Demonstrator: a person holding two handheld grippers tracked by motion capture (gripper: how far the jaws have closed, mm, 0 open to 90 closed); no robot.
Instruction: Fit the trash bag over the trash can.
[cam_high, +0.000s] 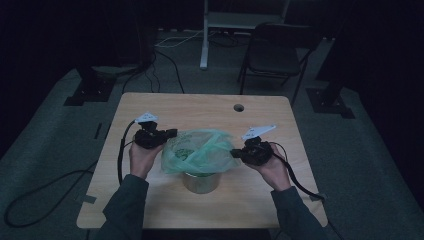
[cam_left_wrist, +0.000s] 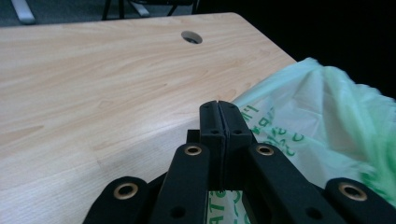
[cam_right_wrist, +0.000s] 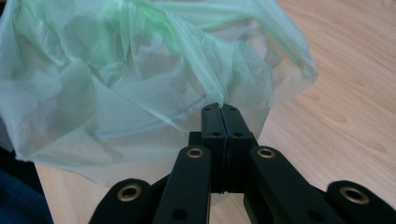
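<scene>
Two grippers are working on one green plastic bag (cam_high: 200, 150), which is sitting draped over a metal can (cam_high: 200, 181) near the front middle of the wooden table (cam_high: 150, 107). The left gripper (cam_high: 172, 134) is sitting at the bag's left edge, and the right gripper (cam_high: 235, 152) is sitting at its right edge, so the bag is lying directly between them along the table's width.

In the left gripper view, the jaws are pressed together with the bag (cam_left_wrist: 317, 116) beside and beneath them; whether film is caught between the pads cannot be told. In the right gripper view, the jaws are pinching a fold of the bag (cam_right_wrist: 140, 79) at their tips.

Judging from this layout, the coming move is depending on opposed pulls: each hand is equally near its own edge, and spreading outward would be stretching the bag's mouth across the can.
</scene>
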